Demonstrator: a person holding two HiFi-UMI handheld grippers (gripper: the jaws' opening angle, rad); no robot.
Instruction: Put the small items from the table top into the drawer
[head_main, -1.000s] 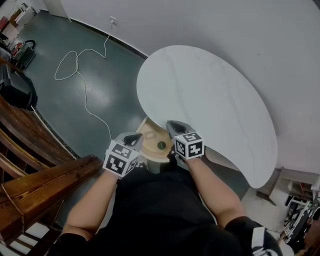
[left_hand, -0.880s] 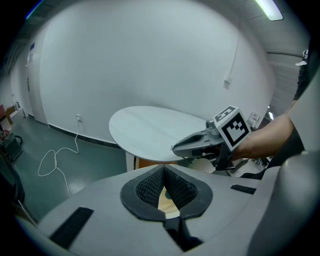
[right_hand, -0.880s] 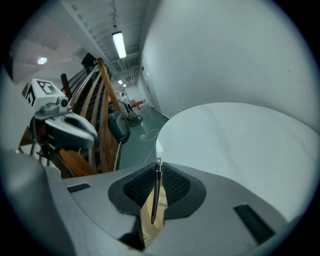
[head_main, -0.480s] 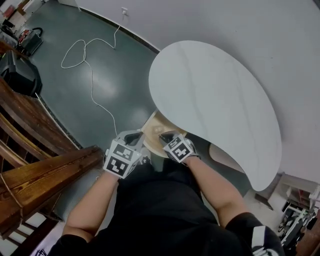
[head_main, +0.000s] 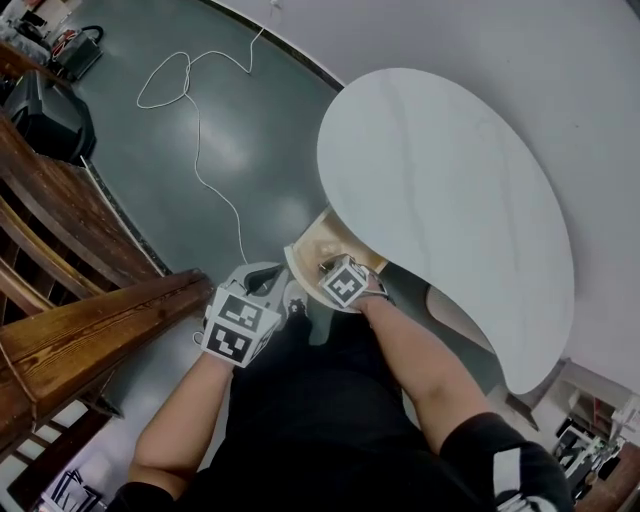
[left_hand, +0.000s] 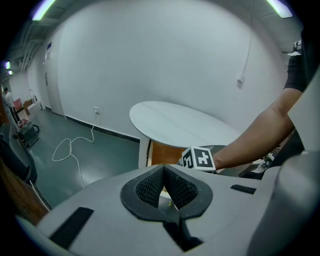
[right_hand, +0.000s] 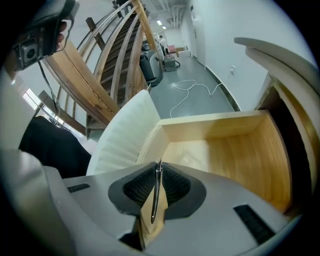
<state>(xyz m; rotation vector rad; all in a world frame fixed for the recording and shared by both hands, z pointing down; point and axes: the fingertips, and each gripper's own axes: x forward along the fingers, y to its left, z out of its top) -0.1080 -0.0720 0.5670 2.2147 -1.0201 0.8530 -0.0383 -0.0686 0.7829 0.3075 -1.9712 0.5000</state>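
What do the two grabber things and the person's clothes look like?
The left gripper and right gripper are smooth light grey, with dark ribbed pads. Each carries a white cube with black square markers. The person wears a black short-sleeved top with white marks on the right sleeve.

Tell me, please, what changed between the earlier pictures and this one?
The right claw tipped downward and dipped over the open drawer. It is shut on a flat tan piece; nothing was visibly let go. The left claw stayed by the drawer front; the table is unchanged.
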